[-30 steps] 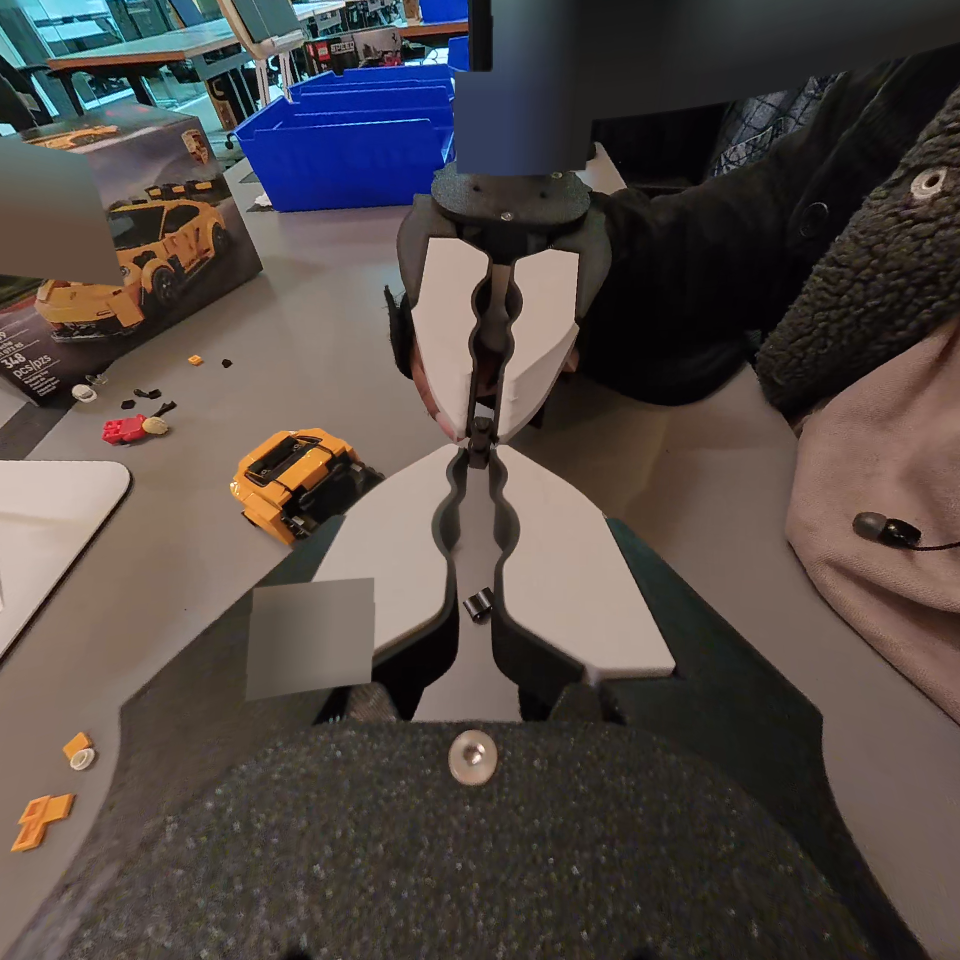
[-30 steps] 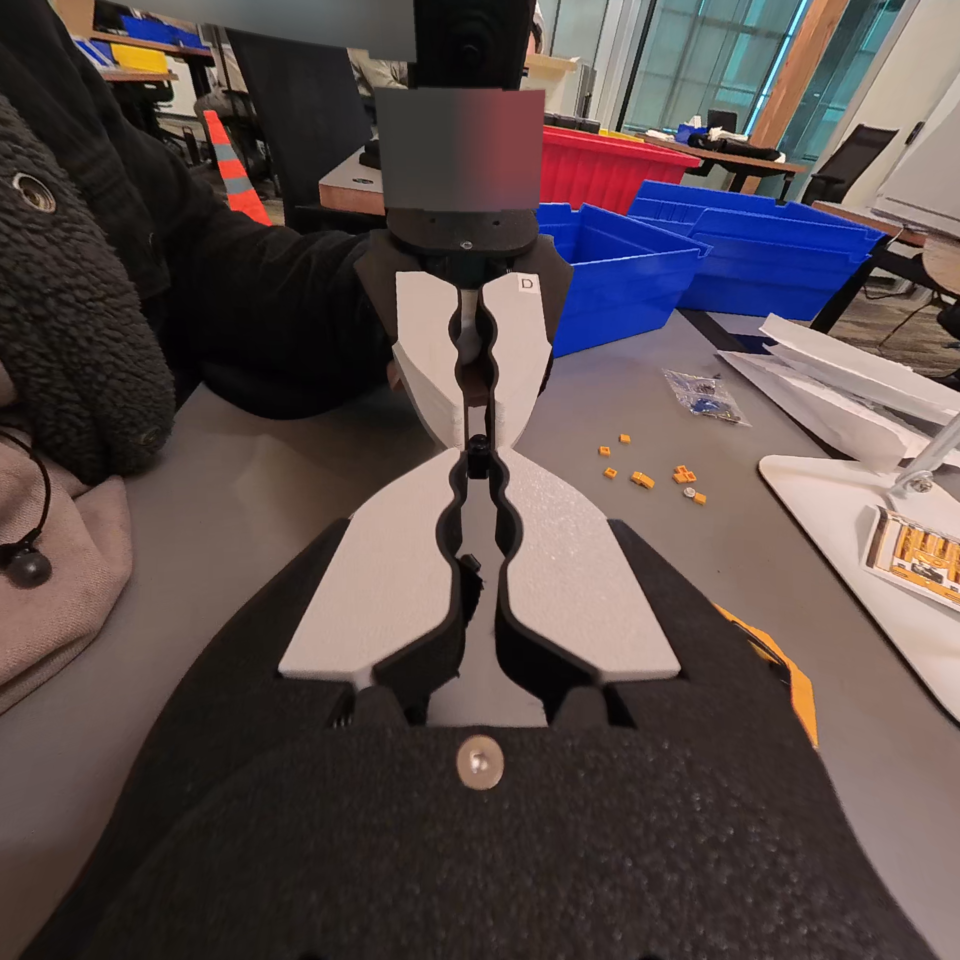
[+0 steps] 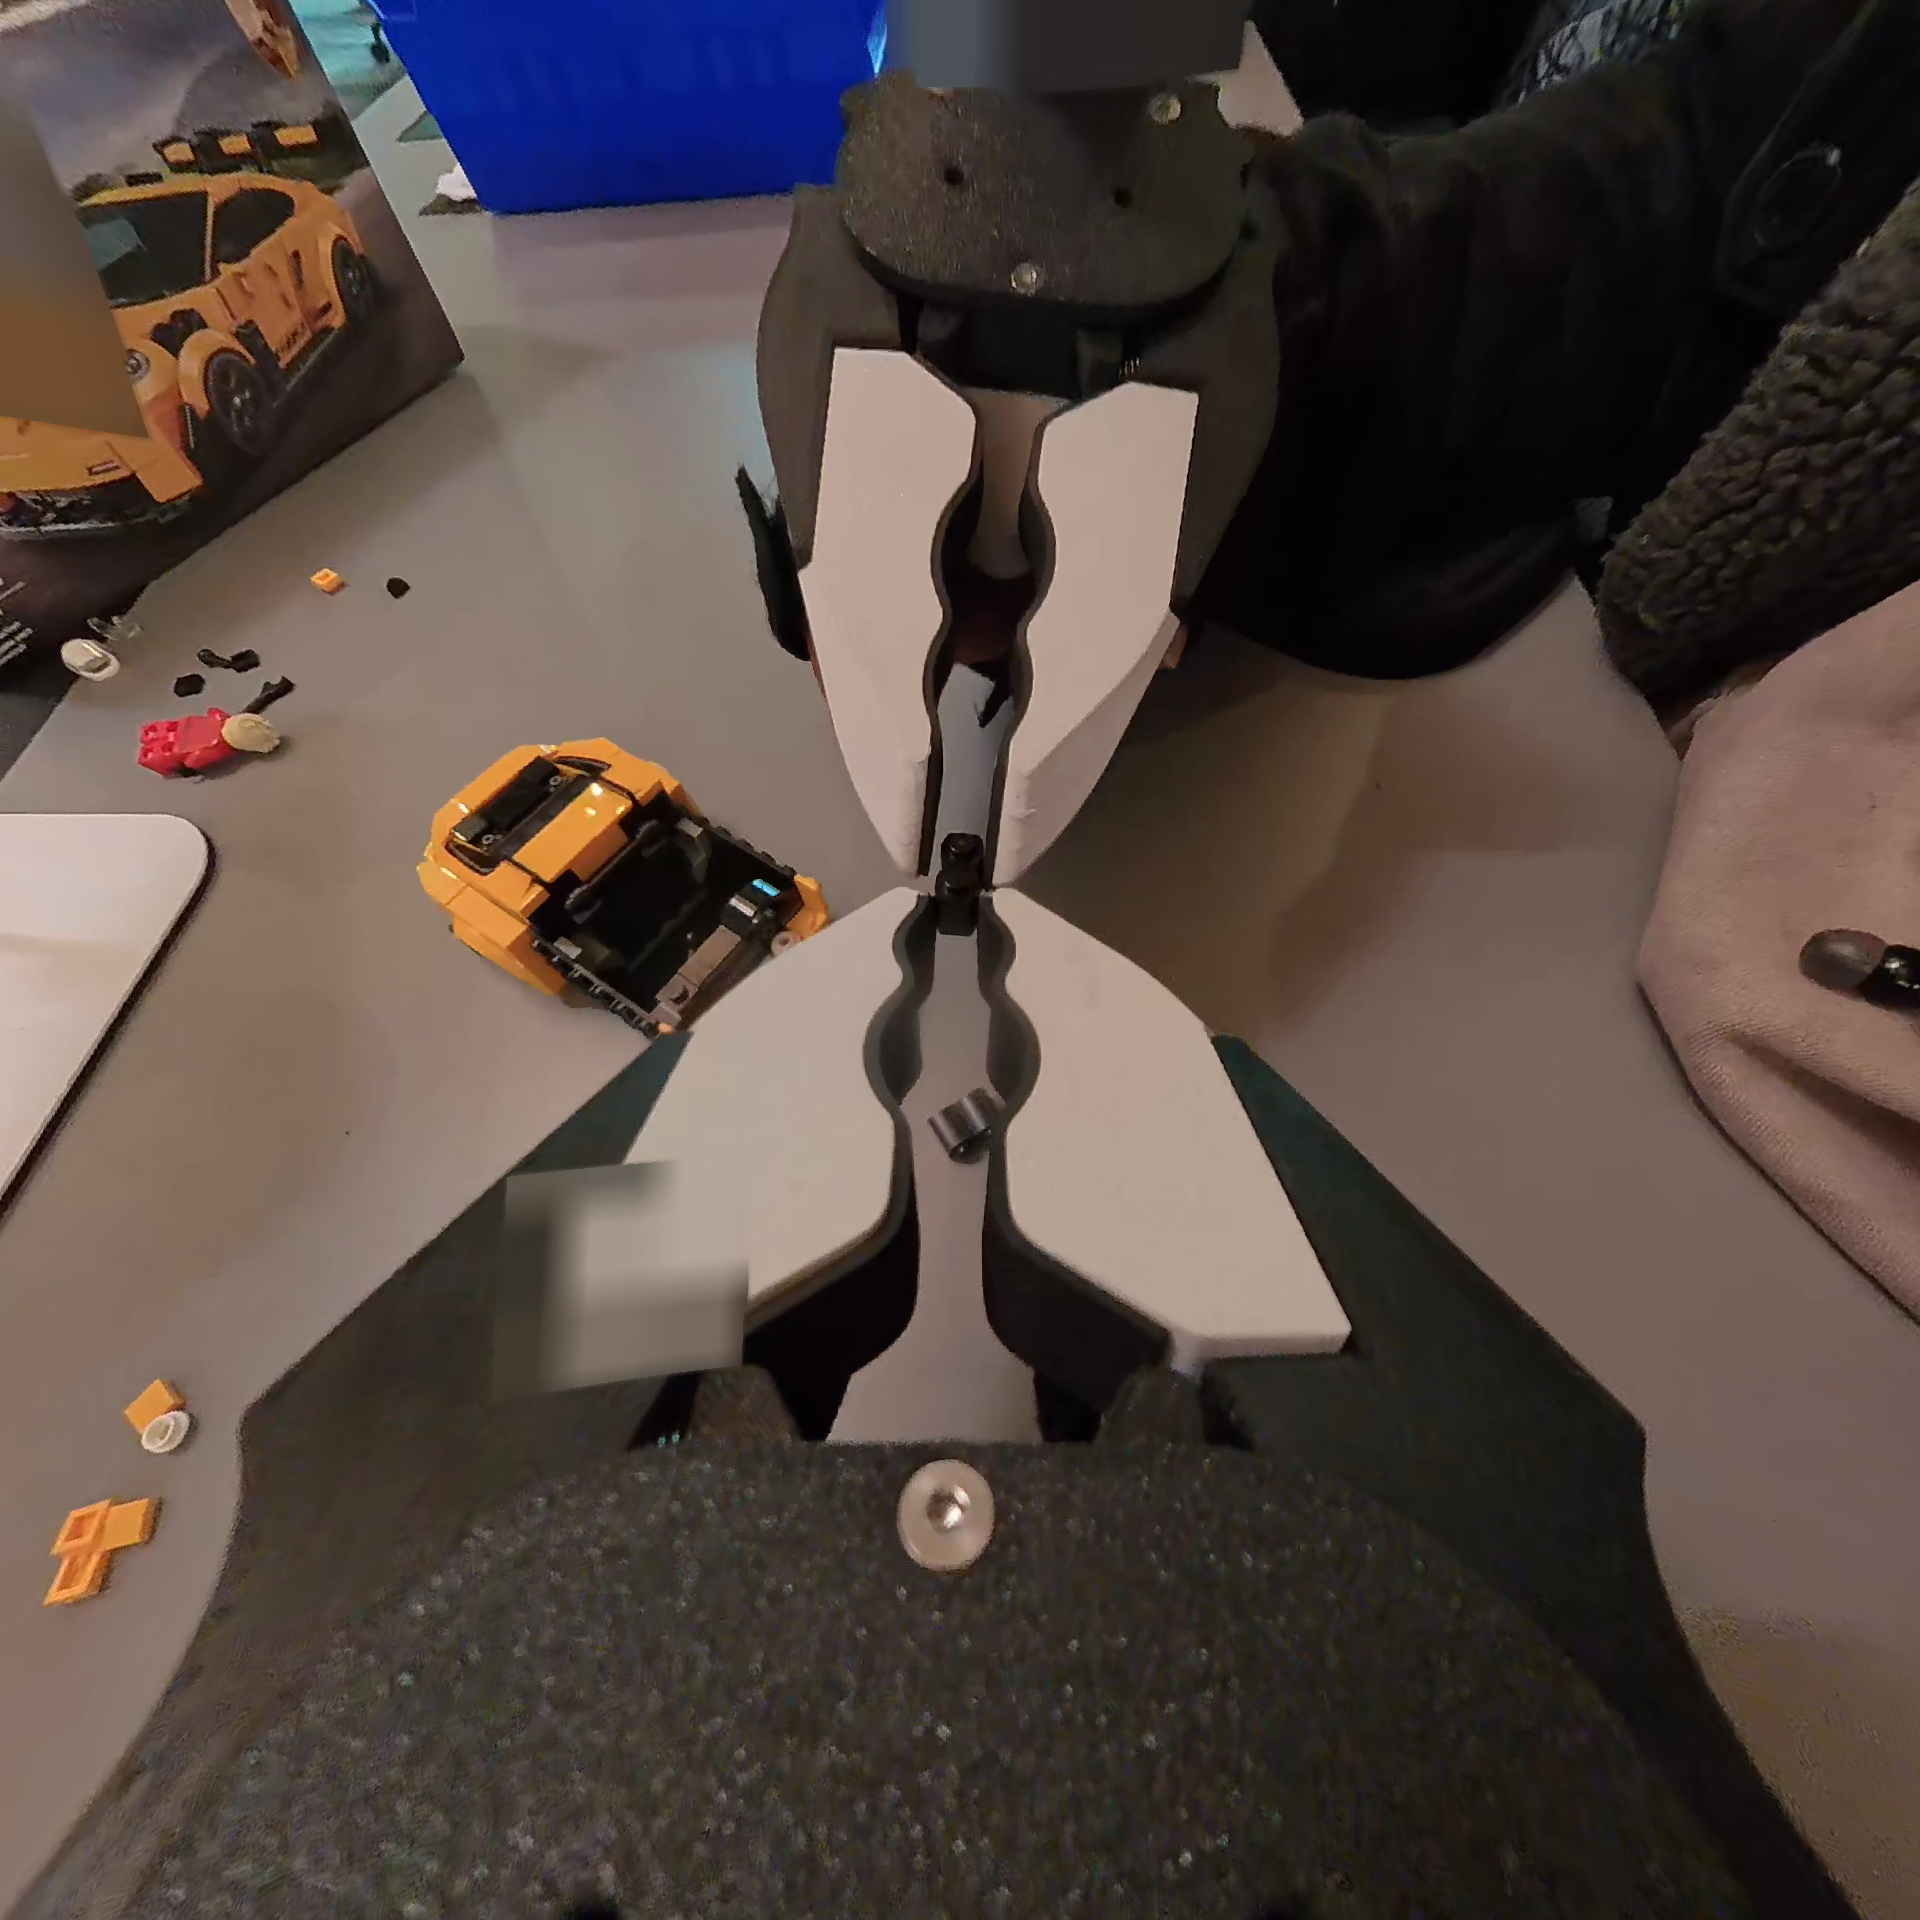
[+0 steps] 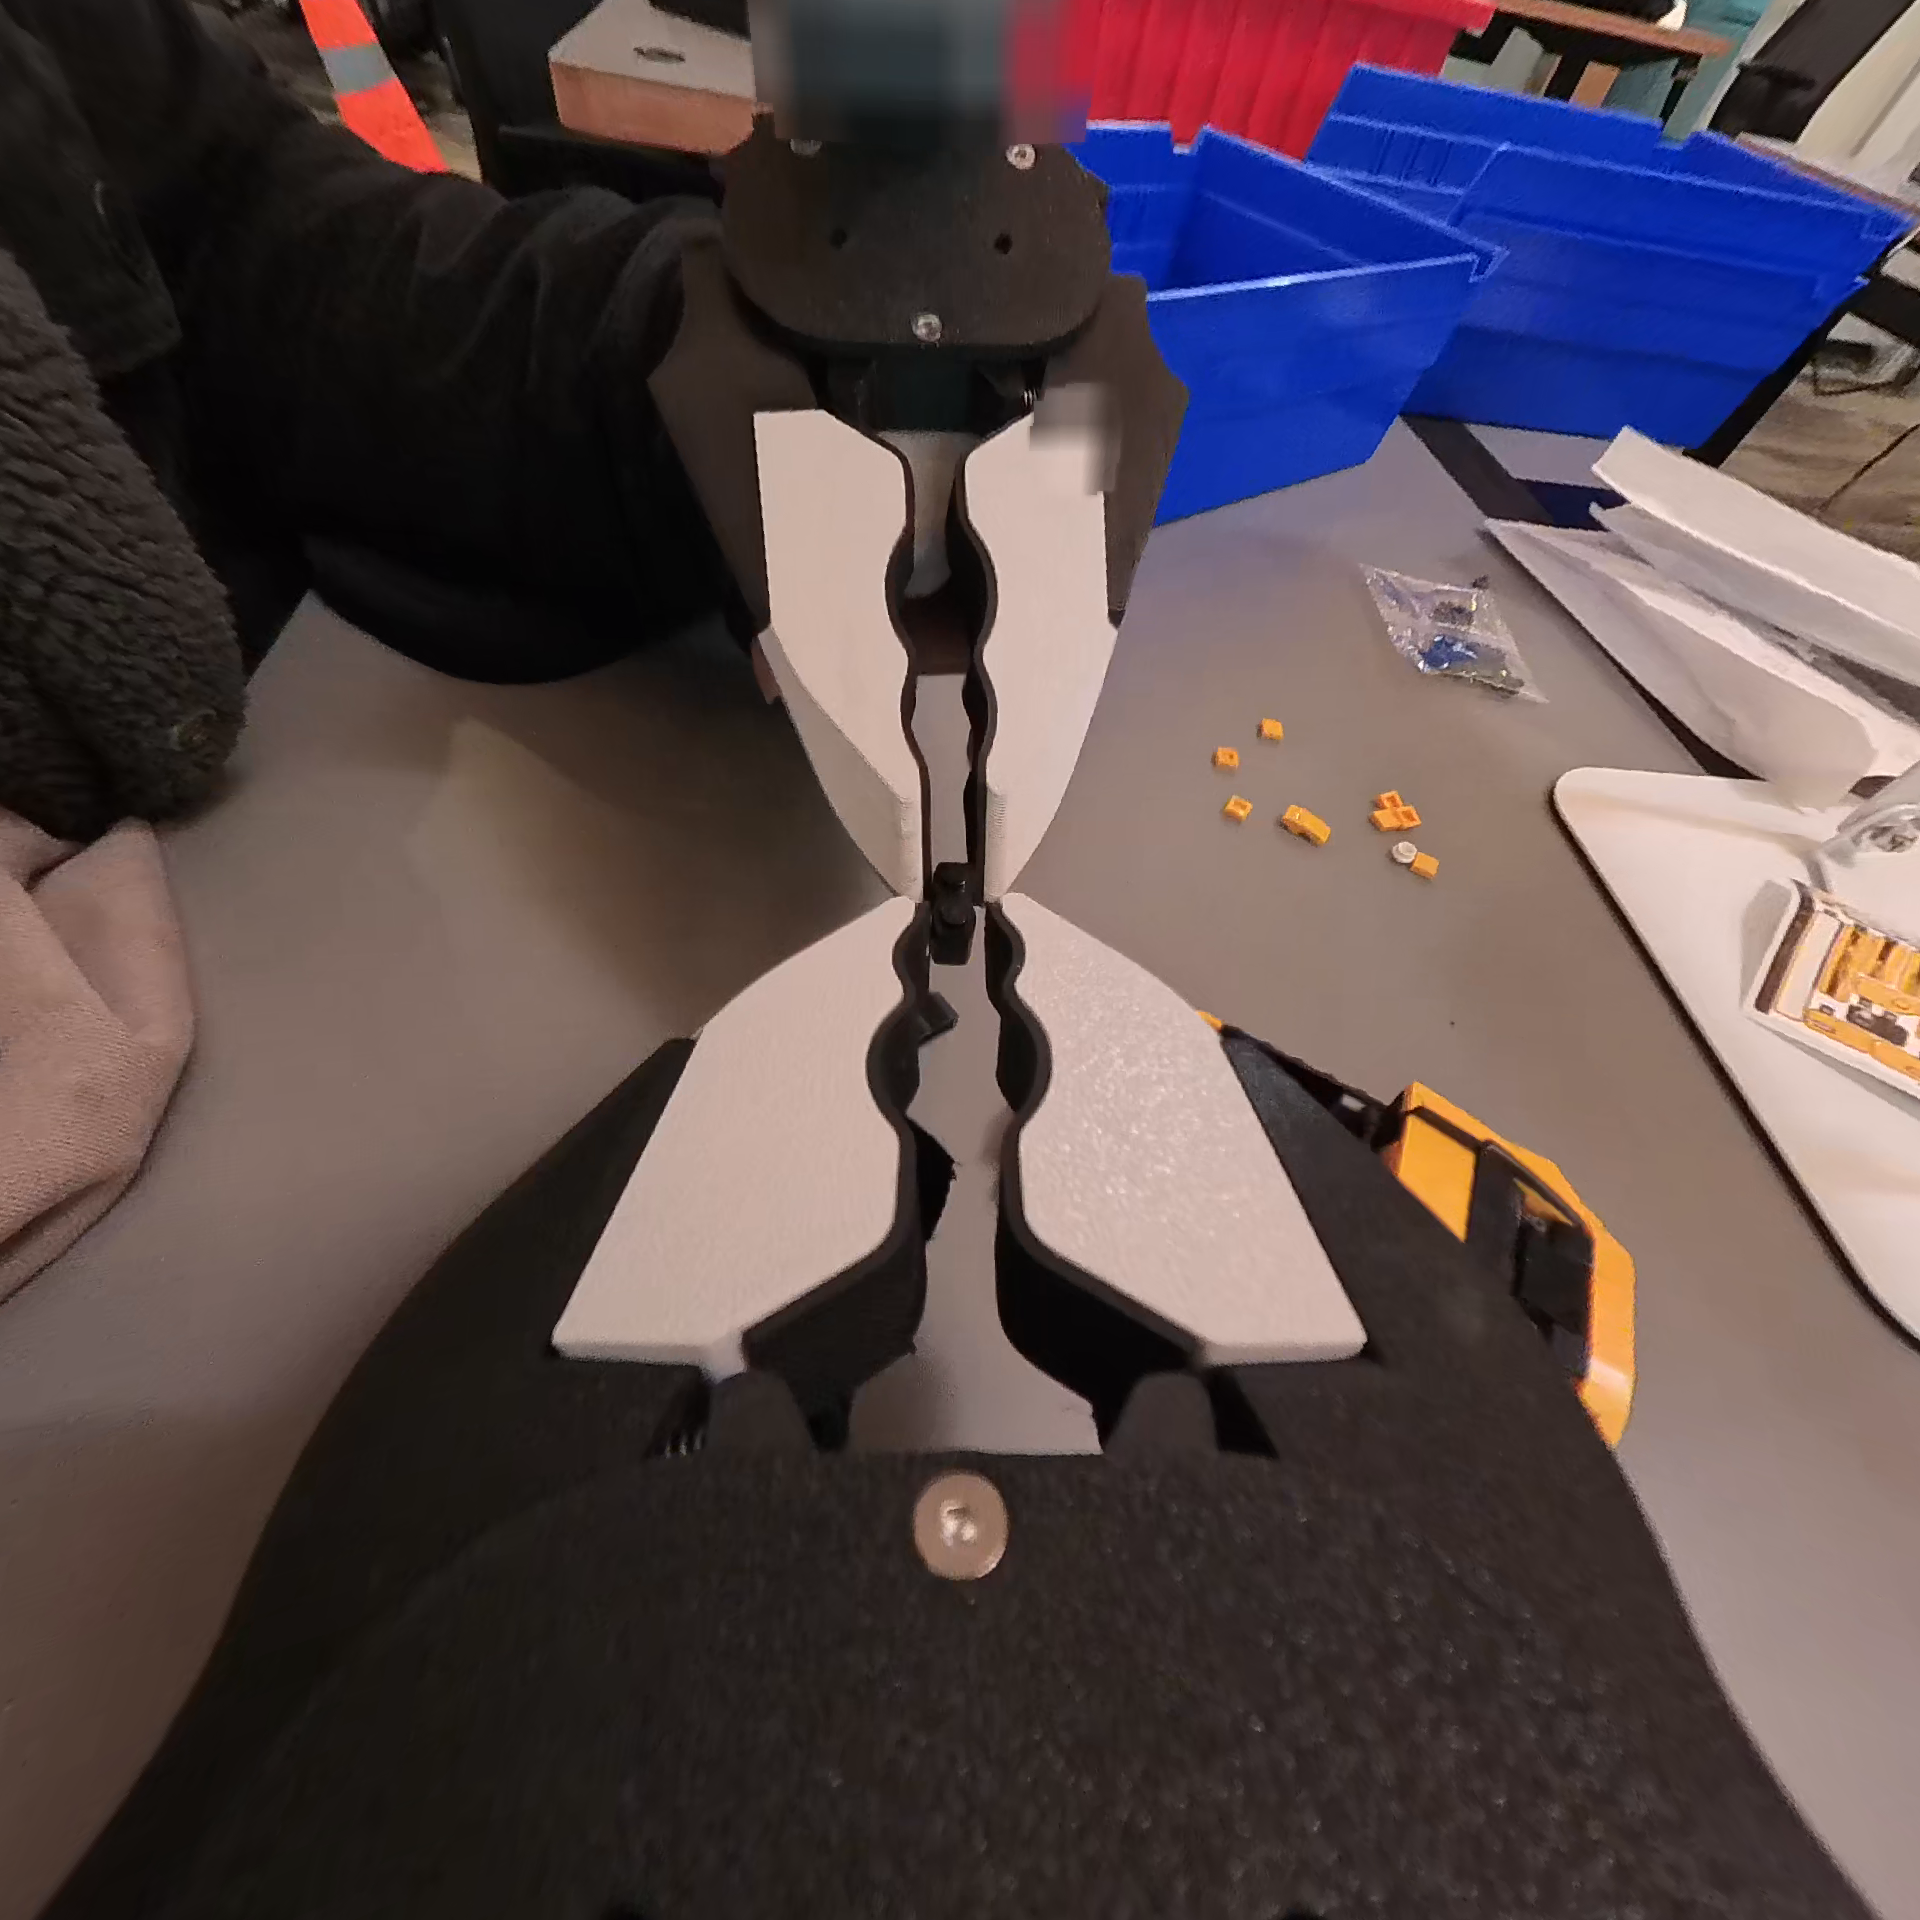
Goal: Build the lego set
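Since a second ago my right tongs (image 3: 958, 862) have tilted their body back; tips remain met with my left tongs (image 3: 951, 914).
Both tongs grip one small black pin piece (image 3: 957, 883) tip to tip above the grey tabletop (image 3: 540, 499), pads pressed on its sides. A loose black sleeve (image 3: 964, 1122) lies below between my left fingers. The part-built yellow car (image 3: 613, 883) sits just left.
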Action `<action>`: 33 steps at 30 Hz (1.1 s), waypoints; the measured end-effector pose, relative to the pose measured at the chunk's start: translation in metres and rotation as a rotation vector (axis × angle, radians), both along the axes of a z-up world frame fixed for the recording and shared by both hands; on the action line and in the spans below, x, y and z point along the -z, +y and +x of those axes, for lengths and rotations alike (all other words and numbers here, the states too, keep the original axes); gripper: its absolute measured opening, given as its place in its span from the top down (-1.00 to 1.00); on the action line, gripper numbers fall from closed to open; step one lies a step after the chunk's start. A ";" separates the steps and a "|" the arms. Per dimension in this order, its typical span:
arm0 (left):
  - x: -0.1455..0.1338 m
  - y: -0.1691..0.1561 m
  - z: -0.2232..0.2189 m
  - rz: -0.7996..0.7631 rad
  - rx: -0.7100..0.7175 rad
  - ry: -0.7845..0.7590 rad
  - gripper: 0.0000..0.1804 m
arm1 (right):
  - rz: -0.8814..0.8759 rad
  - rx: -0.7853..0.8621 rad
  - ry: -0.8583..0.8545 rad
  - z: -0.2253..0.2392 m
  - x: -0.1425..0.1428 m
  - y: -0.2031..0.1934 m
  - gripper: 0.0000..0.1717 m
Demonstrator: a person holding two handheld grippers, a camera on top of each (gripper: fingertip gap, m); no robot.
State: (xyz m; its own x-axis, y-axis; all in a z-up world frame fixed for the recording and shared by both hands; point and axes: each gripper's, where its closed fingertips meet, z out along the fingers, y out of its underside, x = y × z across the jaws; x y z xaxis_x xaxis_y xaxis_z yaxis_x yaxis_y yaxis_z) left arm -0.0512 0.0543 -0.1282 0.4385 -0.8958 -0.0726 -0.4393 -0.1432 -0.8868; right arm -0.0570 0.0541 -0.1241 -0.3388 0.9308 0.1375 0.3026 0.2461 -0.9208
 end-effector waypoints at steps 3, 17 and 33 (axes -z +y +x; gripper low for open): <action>0.007 0.001 -0.001 0.000 -0.005 0.044 0.92 | 0.023 0.010 -0.049 -0.001 0.009 0.000 0.90; 0.049 0.032 -0.037 -0.173 -0.239 0.135 0.64 | -0.007 0.354 -0.237 -0.007 0.028 0.047 0.91; 0.072 0.034 -0.014 -0.154 -0.237 0.222 0.83 | 0.058 0.444 -0.416 -0.006 0.049 0.056 0.91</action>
